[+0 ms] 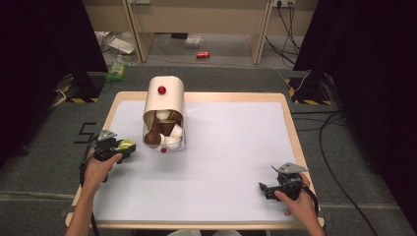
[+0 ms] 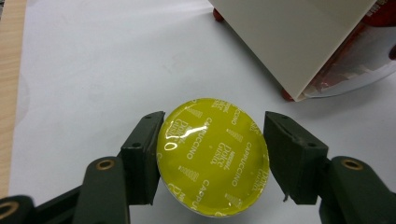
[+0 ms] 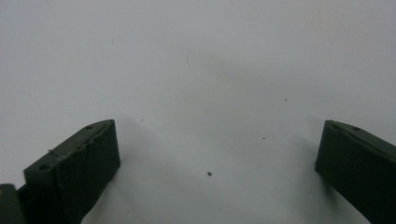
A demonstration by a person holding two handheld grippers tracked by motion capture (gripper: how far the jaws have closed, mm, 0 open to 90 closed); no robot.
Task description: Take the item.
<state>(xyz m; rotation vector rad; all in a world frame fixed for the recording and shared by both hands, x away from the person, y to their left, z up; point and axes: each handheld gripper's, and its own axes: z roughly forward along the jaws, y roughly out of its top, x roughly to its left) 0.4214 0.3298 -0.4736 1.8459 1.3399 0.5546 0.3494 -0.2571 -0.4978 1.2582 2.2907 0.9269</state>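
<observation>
1. Here, the left gripper (image 1: 119, 147) holds a yellow capsule (image 2: 213, 156) between its jaws, just left of the dispenser (image 1: 164, 101) on the white mat (image 1: 231, 157).
2. In the left gripper view the left jaw presses flat on the capsule's rim; the right jaw stands at the rim's other side with at most a sliver of gap, so the grip reads as a narrow clamp across the disc.
3. The capsule's foil lid, printed "CAPPUCCINO", faces the gripper's camera, so its short axis runs along the jaws back towards the hand; the round lid has no long axis to tell.
4. From the high view the capsule (image 1: 126, 144) sits at the gripper's tip, on the side towards the dispenser, near its clear tray (image 1: 163, 142) but apart from it.
5. The dispenser, a cream curved shell with a red knob (image 1: 162, 90), lies with its open mouth towards the person; brown and white capsules (image 1: 167, 130) crowd that mouth.
6. A small red ball (image 1: 163, 150) sits on the mat just in front of the tray.
7. The right gripper (image 1: 264, 189) rests well right of the dispenser, near the mat's front edge, its jaws spread wide over bare mat and holding nothing.
</observation>
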